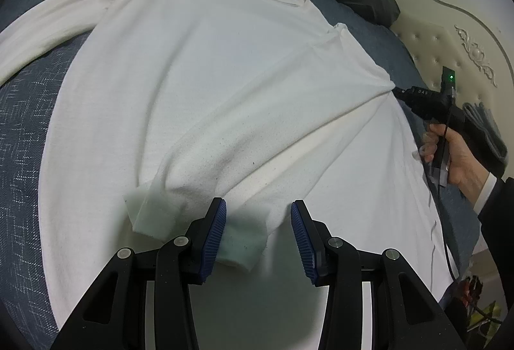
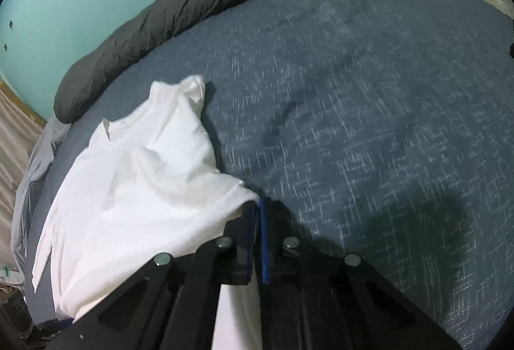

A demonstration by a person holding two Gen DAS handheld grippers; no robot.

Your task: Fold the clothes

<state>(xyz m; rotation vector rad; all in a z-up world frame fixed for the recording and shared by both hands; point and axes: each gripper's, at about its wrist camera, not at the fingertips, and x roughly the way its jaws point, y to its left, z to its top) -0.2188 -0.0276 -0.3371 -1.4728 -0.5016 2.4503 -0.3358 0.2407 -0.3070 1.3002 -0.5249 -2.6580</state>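
While shirt (image 1: pixel 199 86) is lying spread on bed (image 1: pixel 25 131), folding is barely starting. One sleeve is already lying across body, cuff (image 1: pixel 154 215) at 6 o'clock in left view. Left tool (image 1: pixel 258 234) is hovering half open over cuff, holding nothing. Right tool (image 2: pixel 258 221) is pinching shirt's side edge at 3 o'clock, pads closed tight on fabric, hand (image 1: pixel 462 157) gripping handle. Far sleeve (image 1: pixel 48 31) at 10 o'clock is lying unfolded; side folds and final halving likely remaining.

White long-sleeved shirt (image 1: pixel 199 86) flat on bed
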